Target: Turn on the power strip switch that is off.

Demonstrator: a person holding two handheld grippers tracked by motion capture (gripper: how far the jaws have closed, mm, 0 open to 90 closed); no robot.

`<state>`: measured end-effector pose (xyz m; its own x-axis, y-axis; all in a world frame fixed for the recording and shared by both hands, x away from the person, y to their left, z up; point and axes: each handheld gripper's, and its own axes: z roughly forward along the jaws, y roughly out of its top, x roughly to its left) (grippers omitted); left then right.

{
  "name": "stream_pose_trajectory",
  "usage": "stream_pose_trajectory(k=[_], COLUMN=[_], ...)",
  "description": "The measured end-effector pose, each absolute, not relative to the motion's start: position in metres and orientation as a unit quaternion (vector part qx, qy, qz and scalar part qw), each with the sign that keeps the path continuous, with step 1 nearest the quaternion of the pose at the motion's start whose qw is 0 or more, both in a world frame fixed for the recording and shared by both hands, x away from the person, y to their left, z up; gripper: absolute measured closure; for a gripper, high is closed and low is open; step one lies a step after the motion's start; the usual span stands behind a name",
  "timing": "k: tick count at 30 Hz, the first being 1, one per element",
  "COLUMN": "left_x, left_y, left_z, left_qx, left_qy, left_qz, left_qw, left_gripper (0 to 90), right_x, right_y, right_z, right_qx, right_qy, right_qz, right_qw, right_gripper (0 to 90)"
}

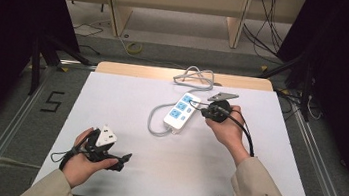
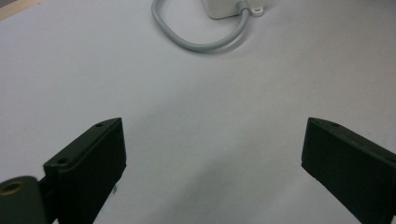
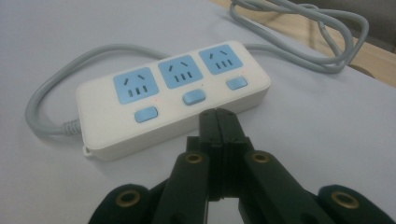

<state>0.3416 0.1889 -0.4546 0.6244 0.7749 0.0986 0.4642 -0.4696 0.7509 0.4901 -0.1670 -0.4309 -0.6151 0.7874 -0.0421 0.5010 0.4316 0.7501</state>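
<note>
right gripper [image 3: 218, 122] clenched on nothing, tips together just short of the power strip [image 3: 173, 98], by its middle switch [image 3: 194, 97]; prob. closed to poke that button; left gripper [image 2: 212, 163] released, jaws wide over bare table [image 2: 196, 98], well nearer the person than the strip, likely waiting; strip's grey cable [image 1: 196, 76] coils beyond it.

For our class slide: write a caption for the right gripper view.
Closed right gripper poised at the middle switch of a white three-socket power strip.
</note>
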Motion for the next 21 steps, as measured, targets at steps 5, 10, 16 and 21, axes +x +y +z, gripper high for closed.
stream_pose_trajectory(k=[5,10,16,21], left_x=[0.34,0.34,0.341,0.341], left_y=[0.187,0.187,0.188,0.188], left_z=[-0.455,-0.455,-0.455,-0.455], left_qx=[0.829,0.829,0.829,0.829], left_qy=[0.372,0.373,0.372,0.372], left_qz=[0.218,0.218,0.218,0.218], left_qw=[0.356,0.356,0.356,0.356], left_gripper=[6.3,6.5,6.6,6.6], right_x=[0.494,0.498,0.503,0.506], right_y=[-0.163,-0.159,-0.156,-0.154], right_z=[-0.431,-0.43,-0.43,-0.43], right_qx=[0.391,0.391,0.39,0.389], right_qy=[0.824,0.828,0.83,0.831], right_qz=[0.359,0.352,0.348,0.344], right_qw=[0.197,0.195,0.196,0.198], right_gripper=[90.0,90.0,90.0,90.0])
